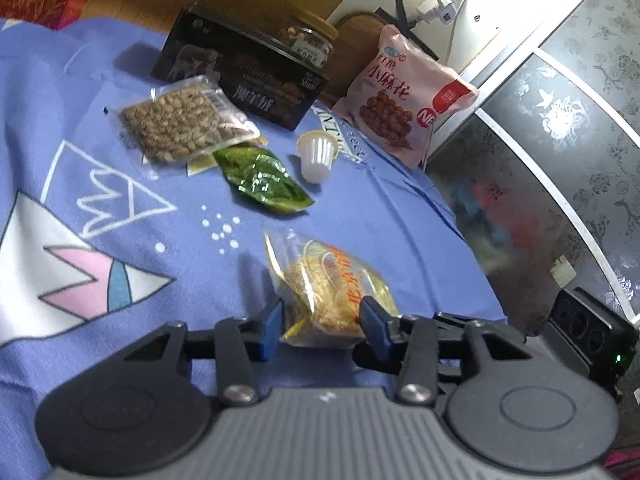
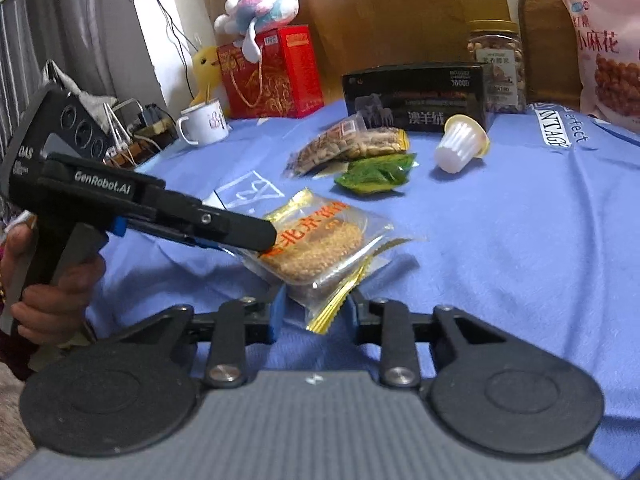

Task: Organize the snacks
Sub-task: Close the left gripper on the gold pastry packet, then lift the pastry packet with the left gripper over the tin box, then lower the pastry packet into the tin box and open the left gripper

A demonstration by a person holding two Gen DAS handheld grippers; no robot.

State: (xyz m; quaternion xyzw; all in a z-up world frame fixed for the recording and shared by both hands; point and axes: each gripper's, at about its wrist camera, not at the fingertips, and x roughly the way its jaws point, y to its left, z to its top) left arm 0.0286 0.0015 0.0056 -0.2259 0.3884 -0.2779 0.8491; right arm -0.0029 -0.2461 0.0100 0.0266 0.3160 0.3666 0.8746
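A clear-wrapped sesame cake packet (image 1: pixel 328 292) (image 2: pixel 320 248) with orange print lies on the blue cloth. My left gripper (image 1: pixel 322 322) has its blue pads on either side of the packet's near end; it shows from the side in the right wrist view (image 2: pixel 256 236), touching the packet. My right gripper (image 2: pixel 316 312) straddles the packet's gold-striped edge, jaws a packet-width apart. Farther back lie a bag of pistachios (image 1: pixel 186 122) (image 2: pixel 352 146), a green packet (image 1: pixel 260 178) (image 2: pixel 378 174), a white jelly cup (image 1: pixel 316 154) (image 2: pixel 460 148) and a pink bag (image 1: pixel 404 96) (image 2: pixel 608 52).
A black box (image 1: pixel 244 72) (image 2: pixel 416 98) and a jar of nuts (image 1: pixel 308 38) (image 2: pixel 496 68) stand at the back. A red gift box (image 2: pixel 272 74), plush toys (image 2: pixel 260 8) and a white mug (image 2: pixel 204 122) sit at the far left. The bed edge (image 1: pixel 472 240) drops off beside a patterned cabinet.
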